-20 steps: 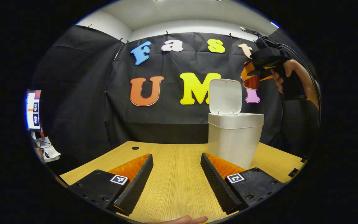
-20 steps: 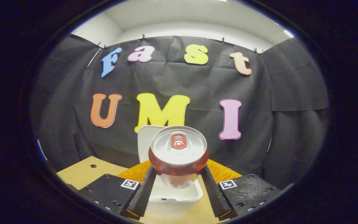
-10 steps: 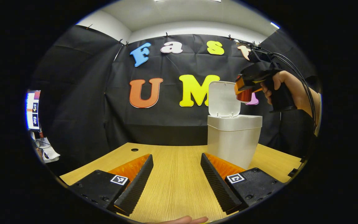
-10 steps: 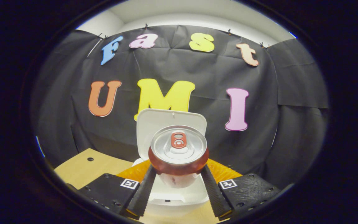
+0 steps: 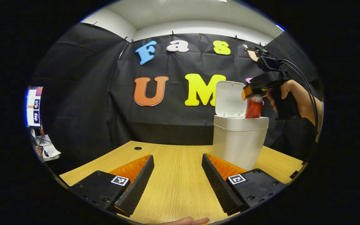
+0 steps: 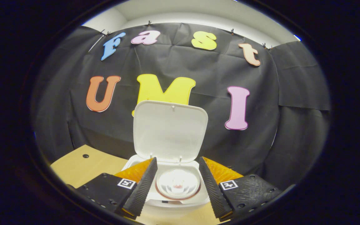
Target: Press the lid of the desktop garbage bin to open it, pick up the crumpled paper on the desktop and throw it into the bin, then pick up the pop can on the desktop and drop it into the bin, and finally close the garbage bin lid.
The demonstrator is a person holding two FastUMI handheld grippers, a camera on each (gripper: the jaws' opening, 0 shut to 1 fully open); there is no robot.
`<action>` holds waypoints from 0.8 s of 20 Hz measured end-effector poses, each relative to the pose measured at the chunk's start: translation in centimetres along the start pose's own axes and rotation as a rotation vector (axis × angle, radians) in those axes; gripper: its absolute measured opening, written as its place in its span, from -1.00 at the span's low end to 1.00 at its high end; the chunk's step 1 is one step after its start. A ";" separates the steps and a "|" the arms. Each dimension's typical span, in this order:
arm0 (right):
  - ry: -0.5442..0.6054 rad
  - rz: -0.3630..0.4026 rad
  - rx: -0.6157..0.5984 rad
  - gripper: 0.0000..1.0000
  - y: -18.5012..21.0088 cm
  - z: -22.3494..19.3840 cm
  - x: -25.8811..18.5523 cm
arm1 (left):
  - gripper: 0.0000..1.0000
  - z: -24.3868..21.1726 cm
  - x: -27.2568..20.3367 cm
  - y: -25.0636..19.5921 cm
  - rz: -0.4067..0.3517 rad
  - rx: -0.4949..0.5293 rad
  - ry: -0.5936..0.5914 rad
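My right gripper [image 6: 177, 184] has spread its fingers, and the red pop can [image 5: 254, 107] drops into the open white bin [image 5: 239, 140]. My left gripper [image 5: 177, 179] waits, fingers apart and empty; closing the lid [image 6: 170, 131] remains.

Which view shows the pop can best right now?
The left gripper view: the pop can appears side-on, upright, its lower end dipping into the open garbage bin, just below the right gripper. The right gripper view looks straight down on its round top, blurred, between that gripper's spread fingers.
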State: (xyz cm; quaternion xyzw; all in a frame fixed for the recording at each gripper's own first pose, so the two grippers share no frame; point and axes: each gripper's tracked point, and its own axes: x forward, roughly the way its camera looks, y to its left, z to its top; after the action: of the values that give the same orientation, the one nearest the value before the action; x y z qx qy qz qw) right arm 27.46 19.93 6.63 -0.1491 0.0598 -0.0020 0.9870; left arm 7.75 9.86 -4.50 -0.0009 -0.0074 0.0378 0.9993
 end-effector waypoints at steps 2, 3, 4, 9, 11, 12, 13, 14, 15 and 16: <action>-0.002 0.001 -0.004 0.70 0.0 -0.1 0.0 | 0.98 -0.1 0.3 0.2 0.004 0.000 0.004; 0.002 0.001 -0.006 0.83 0.1 -0.1 0.0 | 0.97 -0.2 0.3 0.1 0.004 -0.002 0.008; 0.003 0.003 -0.008 0.72 0.2 -0.3 -0.1 | 0.97 -0.3 0.3 0.2 0.005 -0.004 0.012; -0.006 0.007 -0.031 0.82 0.4 -0.3 -0.3 | 0.98 -0.4 0.2 0.0 0.001 -0.012 0.016; -0.010 0.015 -0.028 0.77 0.7 -0.2 -0.5 | 0.98 -0.4 0.3 0.0 0.000 -0.011 0.014; -0.016 0.016 -0.026 0.72 0.7 0.0 -0.6 | 0.98 -0.4 0.3 -0.1 -0.002 -0.012 0.013; -0.029 0.017 -0.026 0.73 0.7 0.5 -0.9 | 0.98 -0.4 0.3 -0.2 -0.004 -0.011 0.014; -0.052 0.018 -0.026 0.75 0.7 1.2 -1.2 | 0.98 -0.5 0.2 -0.1 -0.005 -0.012 0.016; -0.080 0.024 -0.026 0.80 0.7 2.2 -1.5 | 0.98 -0.4 0.2 -0.1 -0.006 -0.013 0.016; -0.112 0.025 -0.027 0.96 0.7 3.1 -1.8 | 0.98 -0.2 0.2 -0.1 -0.007 -0.014 0.013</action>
State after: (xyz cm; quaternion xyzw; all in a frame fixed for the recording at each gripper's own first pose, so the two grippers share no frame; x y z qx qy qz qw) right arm 26.02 21.58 9.60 -0.1615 0.0064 0.0192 0.9867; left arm 7.96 9.82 -4.70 -0.0081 -0.0012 0.0343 0.9994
